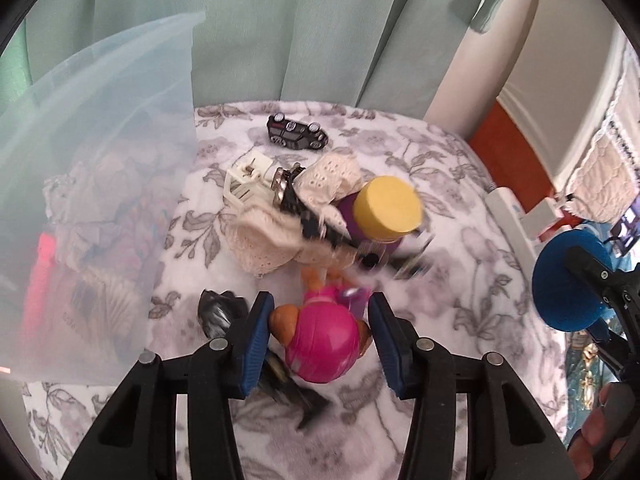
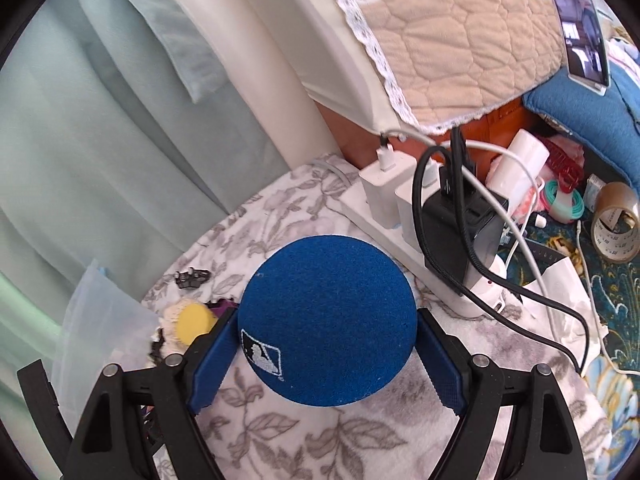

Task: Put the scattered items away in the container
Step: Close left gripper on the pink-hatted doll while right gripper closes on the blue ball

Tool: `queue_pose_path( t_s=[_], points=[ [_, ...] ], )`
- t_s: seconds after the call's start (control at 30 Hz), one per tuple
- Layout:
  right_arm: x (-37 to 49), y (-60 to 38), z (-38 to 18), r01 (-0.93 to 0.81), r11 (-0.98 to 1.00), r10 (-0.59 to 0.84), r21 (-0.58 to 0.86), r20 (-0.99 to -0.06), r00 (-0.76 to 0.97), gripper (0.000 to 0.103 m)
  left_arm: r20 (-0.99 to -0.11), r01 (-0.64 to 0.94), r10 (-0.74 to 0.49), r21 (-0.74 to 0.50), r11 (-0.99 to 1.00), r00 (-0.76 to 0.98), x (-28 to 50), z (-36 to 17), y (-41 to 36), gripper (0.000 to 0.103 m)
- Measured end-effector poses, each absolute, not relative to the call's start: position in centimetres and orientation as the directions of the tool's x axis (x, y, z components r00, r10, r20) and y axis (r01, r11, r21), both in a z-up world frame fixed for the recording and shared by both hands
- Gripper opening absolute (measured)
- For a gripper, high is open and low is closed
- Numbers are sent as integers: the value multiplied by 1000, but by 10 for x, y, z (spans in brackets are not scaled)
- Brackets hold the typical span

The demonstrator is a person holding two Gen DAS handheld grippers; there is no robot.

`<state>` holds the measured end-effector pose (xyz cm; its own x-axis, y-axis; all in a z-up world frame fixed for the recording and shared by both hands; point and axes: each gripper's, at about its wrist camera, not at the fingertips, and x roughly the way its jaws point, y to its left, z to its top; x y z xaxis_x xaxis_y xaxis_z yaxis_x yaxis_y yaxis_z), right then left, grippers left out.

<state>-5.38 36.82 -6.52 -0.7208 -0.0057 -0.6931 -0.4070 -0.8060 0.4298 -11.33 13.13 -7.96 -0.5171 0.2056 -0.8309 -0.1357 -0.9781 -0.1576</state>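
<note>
1. Pink toy figure (image 1: 320,344), with orange ears, sits between the blue pads of the left tool (image 1: 319,300); both pads press on its sides, so the tool is gripping it, to the right of the translucent container (image 1: 100,140) and close to its near corner.
2. Blue felt ball (image 2: 328,320) with a white logo is clamped in the right tool (image 2: 328,316), its 2 pads set against the ball's left and right sides. It is held above the floral blanket (image 2: 304,432), well to the right of the container.
3. Translucent and pale, the container stands on the blanket with patterned things dimly showing through its wall.
4. Just right of the container lies a dark, blurred toy (image 1: 218,312), touching the left tool's outer pad.
5. Further right of the container is a heap: a white plastic toy (image 1: 244,184), cream lace cloth (image 1: 264,240) and a purple bottle with a yellow cap (image 1: 388,206).
6. Beyond the heap, near the container's far corner, a black toy car (image 1: 298,134) lies on its side.
7. White power strip (image 2: 384,220) with plugged chargers lies at the blanket's edge, far from the container.
</note>
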Motion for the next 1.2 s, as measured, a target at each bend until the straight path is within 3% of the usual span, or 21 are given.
queue_pose_path(
  t_s=[0.03, 0.67, 1.2],
  points=[
    [-51, 367, -62, -402, -807, -7, 432, -688, -726, 87, -827, -138, 213, -165, -977, -520, -111, -76, 131, 42],
    [-21, 353, 4, -300, -831, -33, 469, -579, -815, 87, -721, -133, 289, -266, -955, -630, -90, 2, 112, 42],
    [-30, 310, 136, -83, -884, -77, 461, -318, -945, 87, -437, -164, 313, -347, -924, -843, -88, 156, 74, 42]
  ],
)
